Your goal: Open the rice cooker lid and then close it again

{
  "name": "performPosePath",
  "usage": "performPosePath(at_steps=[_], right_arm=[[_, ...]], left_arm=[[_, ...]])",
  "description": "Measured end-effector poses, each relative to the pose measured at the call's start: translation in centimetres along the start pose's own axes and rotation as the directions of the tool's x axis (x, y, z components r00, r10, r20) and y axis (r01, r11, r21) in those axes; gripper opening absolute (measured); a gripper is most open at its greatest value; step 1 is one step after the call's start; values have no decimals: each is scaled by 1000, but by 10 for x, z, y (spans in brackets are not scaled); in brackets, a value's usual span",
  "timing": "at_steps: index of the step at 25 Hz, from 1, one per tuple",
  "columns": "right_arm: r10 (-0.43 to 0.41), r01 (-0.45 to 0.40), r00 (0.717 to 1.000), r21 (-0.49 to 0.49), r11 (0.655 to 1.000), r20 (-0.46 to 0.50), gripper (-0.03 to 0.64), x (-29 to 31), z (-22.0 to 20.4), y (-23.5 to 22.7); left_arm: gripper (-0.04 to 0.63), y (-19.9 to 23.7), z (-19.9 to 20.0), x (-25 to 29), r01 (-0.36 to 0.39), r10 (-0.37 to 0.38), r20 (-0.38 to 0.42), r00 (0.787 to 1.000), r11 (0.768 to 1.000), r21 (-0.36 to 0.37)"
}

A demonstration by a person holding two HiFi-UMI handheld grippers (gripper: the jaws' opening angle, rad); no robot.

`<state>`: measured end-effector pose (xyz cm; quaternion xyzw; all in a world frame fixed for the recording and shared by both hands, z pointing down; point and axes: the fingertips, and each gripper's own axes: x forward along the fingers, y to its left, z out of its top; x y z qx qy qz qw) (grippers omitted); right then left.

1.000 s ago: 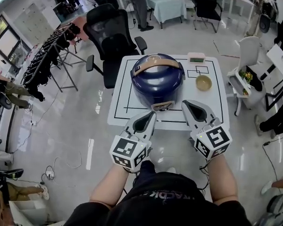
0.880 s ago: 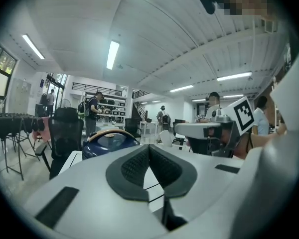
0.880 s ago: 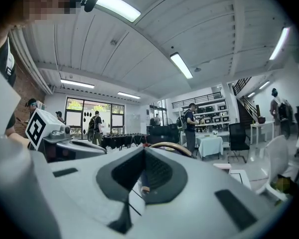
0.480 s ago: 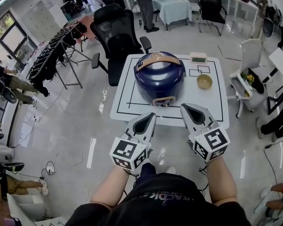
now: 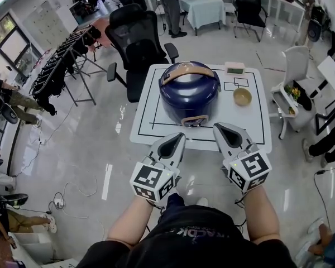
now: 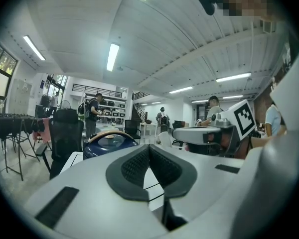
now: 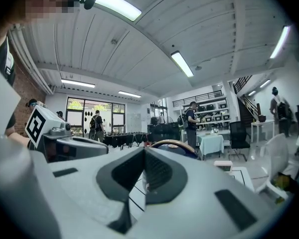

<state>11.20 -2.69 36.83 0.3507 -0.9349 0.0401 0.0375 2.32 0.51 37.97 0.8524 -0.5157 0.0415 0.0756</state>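
A dark blue rice cooker (image 5: 188,94) with a tan handle stands on the white table (image 5: 147,128), its lid down. It also shows in the left gripper view as the rice cooker (image 6: 108,141) and in the right gripper view as the rice cooker (image 7: 175,146). My left gripper (image 5: 180,136) is shut and empty at the table's near edge, just short of the cooker's front. My right gripper (image 5: 217,127) is shut and empty beside it, to the right of the cooker's front latch (image 5: 194,120). Neither touches the cooker.
A tan bowl (image 5: 242,97) and a small white device (image 5: 234,68) sit on the table's right side. A black office chair (image 5: 137,41) stands behind the table, and a white chair (image 5: 293,66) to its right. Clothes racks (image 5: 61,66) are at left.
Both grippers have drawn back a little from the cooker's front toward the table's near edge. Both stay shut. The cooker's lid stays down.
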Motion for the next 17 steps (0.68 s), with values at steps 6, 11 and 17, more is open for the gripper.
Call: performPosePath(at_steps=[6, 11, 17], right_arm=[[-1, 1, 1000, 0, 1000, 5, 0, 5, 2, -2], [5, -5, 1000, -1, 1000, 4, 0, 6, 3, -1], [10, -10, 1000, -5, 1000, 4, 0, 3, 3, 4]], left_arm=[[3, 4, 1, 3, 1, -1, 2, 1000, 1000, -2], [3, 4, 1, 2, -3, 3, -2, 1000, 1000, 0], [3, 3, 3, -5, -11, 11, 3, 1000, 1000, 3]])
